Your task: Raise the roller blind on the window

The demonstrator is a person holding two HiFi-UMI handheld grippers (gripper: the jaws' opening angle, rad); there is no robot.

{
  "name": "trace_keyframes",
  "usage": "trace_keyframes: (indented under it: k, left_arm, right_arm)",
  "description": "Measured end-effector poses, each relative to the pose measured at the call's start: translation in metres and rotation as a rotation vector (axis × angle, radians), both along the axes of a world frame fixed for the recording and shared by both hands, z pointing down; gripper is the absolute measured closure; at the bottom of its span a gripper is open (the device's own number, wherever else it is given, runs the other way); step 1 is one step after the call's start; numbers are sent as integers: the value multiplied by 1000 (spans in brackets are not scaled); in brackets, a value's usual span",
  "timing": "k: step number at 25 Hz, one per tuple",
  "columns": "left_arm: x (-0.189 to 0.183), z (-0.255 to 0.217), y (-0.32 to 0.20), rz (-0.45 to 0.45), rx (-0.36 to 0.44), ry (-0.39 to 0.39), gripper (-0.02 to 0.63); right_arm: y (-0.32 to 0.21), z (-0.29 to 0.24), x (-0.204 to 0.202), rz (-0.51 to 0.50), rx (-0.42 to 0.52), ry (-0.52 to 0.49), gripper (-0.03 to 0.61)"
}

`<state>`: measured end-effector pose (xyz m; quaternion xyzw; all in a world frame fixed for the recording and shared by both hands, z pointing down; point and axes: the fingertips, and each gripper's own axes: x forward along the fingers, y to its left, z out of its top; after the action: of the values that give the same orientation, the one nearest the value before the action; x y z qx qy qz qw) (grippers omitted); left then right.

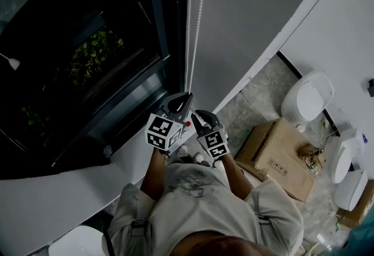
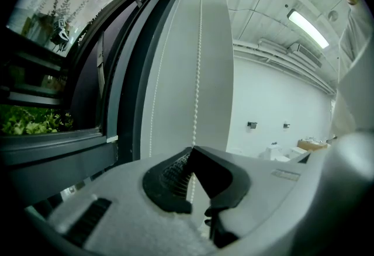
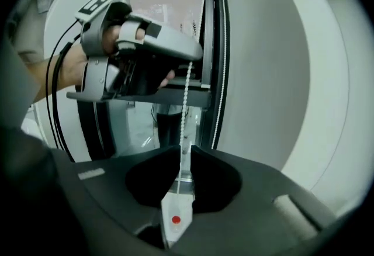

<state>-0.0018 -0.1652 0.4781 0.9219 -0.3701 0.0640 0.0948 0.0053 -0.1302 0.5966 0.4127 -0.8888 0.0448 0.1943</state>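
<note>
Dark window glass point(image 1: 87, 62) fills the nine o'clock side. The left hand-held gripper point(image 1: 186, 98) and right hand-held gripper point(image 1: 196, 118) are both pinched closed on the thin white bead chain point(image 1: 188, 44), which runs up toward twelve o'clock beside the grey fabric roller blind point(image 1: 251, 9). It looks light, bendy and slippery, so squeeze tight.

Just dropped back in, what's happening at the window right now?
A person stands at the window with a gripper in each hand, working the blind's bead chain. The left gripper is shut on one strand, and the right gripper is shut on that same strand just below it. The second strand hangs free beside them. The glass in view is uncovered; the blind itself is out of frame.
</note>
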Motion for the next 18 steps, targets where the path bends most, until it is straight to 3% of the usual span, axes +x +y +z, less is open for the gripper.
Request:
trace_keyframes:
  k: [9,18]
  left_arm:
    - [0,-1,1,-5,5,-3,604]
    - [3,-6,2,-7,9,0,604]
  right_arm:
    - [-9,-142,22,50,262,-99,517]
    - [-8,-259,3,-34,457,-210,508]
